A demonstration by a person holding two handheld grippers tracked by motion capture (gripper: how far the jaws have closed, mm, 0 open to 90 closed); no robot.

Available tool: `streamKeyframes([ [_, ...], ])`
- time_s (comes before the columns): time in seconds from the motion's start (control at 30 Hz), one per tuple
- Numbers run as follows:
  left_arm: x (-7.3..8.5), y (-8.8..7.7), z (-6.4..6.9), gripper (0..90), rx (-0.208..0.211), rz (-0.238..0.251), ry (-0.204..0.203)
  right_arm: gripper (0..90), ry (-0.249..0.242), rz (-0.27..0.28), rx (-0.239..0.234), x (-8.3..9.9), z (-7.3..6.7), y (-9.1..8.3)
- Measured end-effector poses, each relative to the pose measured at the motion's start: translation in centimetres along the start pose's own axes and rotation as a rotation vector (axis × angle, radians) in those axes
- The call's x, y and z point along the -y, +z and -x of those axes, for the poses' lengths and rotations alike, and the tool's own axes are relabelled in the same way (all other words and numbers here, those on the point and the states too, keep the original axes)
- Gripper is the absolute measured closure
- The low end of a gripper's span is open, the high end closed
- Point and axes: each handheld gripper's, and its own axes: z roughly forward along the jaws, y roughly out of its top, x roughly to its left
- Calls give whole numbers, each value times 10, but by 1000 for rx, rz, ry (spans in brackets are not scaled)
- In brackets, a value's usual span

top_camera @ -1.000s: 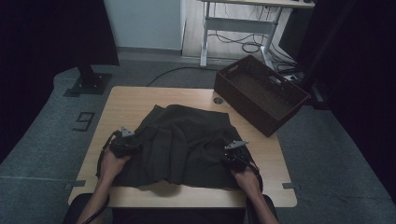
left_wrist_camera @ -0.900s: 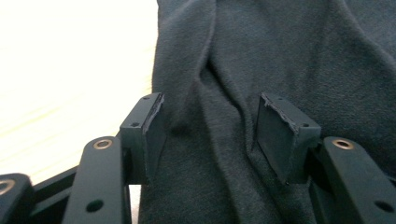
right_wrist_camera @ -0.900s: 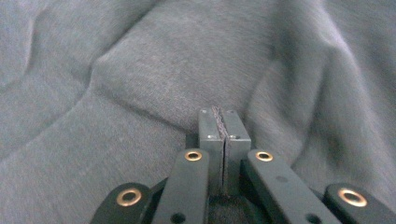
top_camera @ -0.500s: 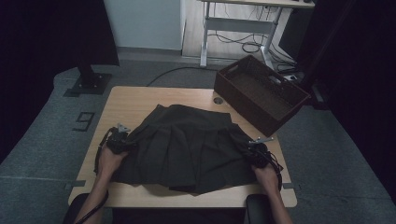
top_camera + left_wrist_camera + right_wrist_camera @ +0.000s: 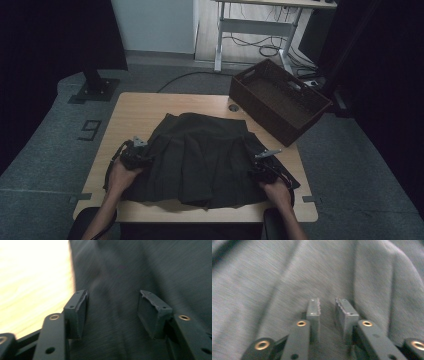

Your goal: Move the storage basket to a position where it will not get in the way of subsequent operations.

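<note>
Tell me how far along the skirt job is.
The skirt lies spread flat on the table. Both tongs are open over its side edges: left tongs wide apart, right tongs have just been opening, with no cloth pinched. Folding looks still to come, and the basket is empty.

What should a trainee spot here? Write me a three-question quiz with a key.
1. What garment lies spread on the table?
2. True or false: it lies inside the basket.
3. The left tongs over the cloth are: A open, B clamped shut.
Key: 1 a dark skirt; 2 false; 3 A.
</note>
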Motion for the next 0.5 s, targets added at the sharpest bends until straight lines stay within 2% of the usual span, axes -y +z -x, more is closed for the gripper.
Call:
streamKeyframes([
  [0.17,-28,-18,26,384,106,86,34,599,-45,67,-30,-18,-19,-8],
  [0.27,-37,-18,46,370,194,99,51,570,-59,99,-76,-27,-30,-8],
  [0.33,-36,-12,60,364,242,73,69,556,-72,105,-106,-30,-37,-4],
  [0.4,-30,-3,72,364,257,31,95,545,-72,98,-128,-30,-44,2],
  [0.43,-26,3,76,383,248,8,107,536,-79,93,-135,-30,-47,7],
  [0.5,-17,12,80,476,205,-55,140,526,-88,74,-132,-26,-51,16],
])
